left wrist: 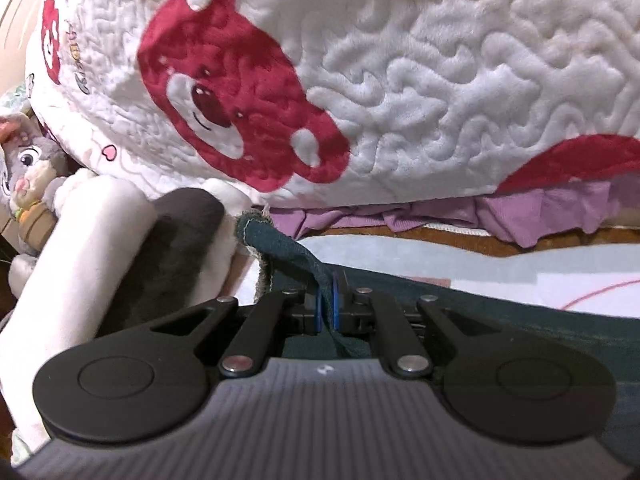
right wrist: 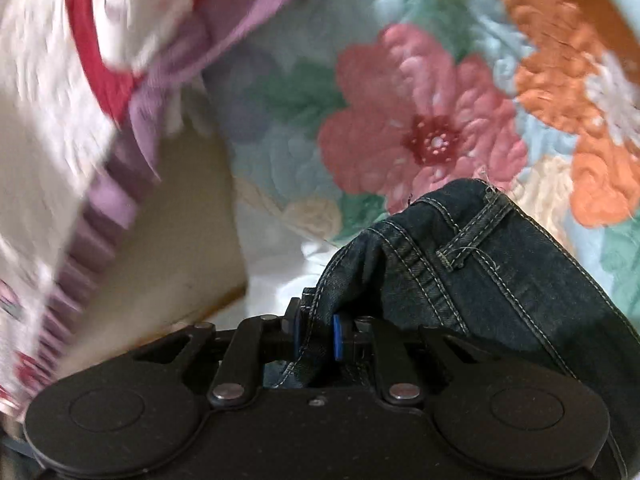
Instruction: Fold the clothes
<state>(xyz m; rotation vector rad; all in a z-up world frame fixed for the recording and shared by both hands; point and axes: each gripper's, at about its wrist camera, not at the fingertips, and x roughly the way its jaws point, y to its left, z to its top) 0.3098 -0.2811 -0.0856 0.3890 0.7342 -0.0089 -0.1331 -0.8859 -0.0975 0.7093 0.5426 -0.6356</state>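
Observation:
Dark blue denim jeans are held by both grippers. In the left wrist view my left gripper point(left wrist: 327, 308) is shut on a frayed hem corner of the jeans point(left wrist: 280, 248), and the dark cloth stretches away to the right along the bed. In the right wrist view my right gripper point(right wrist: 316, 336) is shut on the waistband of the jeans point(right wrist: 460, 248), with a belt loop and pale stitching showing. The waistband end hangs above a floral quilt point(right wrist: 420, 120).
A thick white quilted blanket with red bear prints point(left wrist: 360, 80) and a purple ruffle point(left wrist: 500, 212) fills the space ahead of the left gripper. A plush toy point(left wrist: 28, 176) and a white and grey plush limb point(left wrist: 120, 248) lie at left. The right view is blurred at left.

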